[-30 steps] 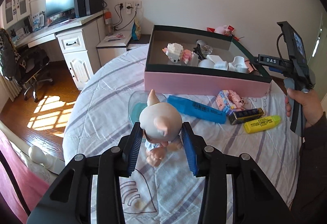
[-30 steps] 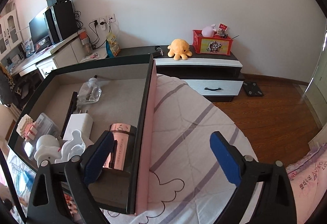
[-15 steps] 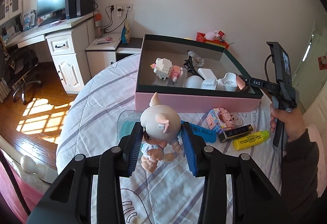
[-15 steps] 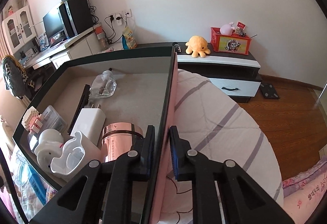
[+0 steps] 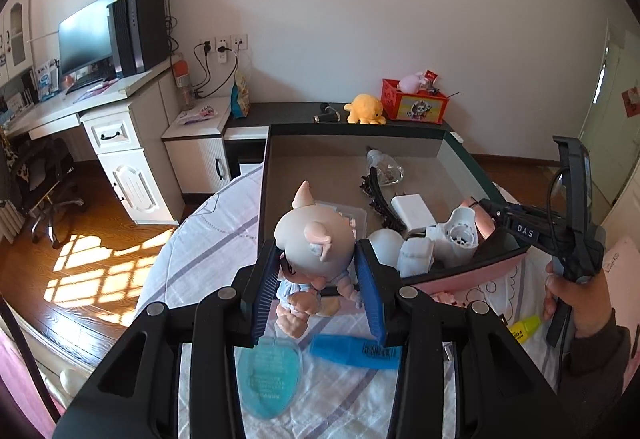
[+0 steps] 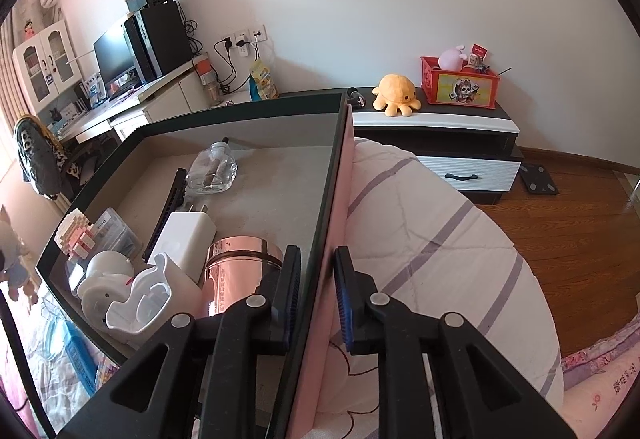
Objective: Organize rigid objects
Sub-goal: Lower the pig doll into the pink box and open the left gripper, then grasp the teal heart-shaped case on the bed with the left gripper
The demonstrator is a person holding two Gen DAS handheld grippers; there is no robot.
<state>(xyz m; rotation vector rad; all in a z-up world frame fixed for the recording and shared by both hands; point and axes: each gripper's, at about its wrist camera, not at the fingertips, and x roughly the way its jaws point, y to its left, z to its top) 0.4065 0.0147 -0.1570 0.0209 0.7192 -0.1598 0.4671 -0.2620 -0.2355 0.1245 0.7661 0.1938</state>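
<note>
My left gripper (image 5: 316, 271) is shut on a doll (image 5: 316, 239) with a pale pig-eared head. The doll hangs above the bed at the near rim of the pink box (image 5: 352, 131). My right gripper (image 6: 316, 279) is shut on the box's side wall (image 6: 340, 175), one finger inside and one outside; it also shows in the left wrist view as the right gripper (image 5: 492, 205), held by a hand. Inside the box lie a clear bottle (image 6: 212, 169), a white charger (image 6: 186, 235), a rose-gold can (image 6: 236, 271), a white holder (image 6: 136, 295) and a brick figure (image 6: 78, 235).
On the striped bedcover (image 5: 208, 239) in front of the box lie a blue tube (image 5: 356, 351), a teal clear case (image 5: 268, 375) and a yellow highlighter (image 5: 524, 327). Behind stand a low cabinet (image 6: 440, 123) with an orange plush (image 6: 396, 91), and a desk (image 5: 120, 91).
My left gripper has carried the doll up and forward, from over the bedcover to the box's near rim. My right gripper, open a second ago, has shut on the box's side wall.
</note>
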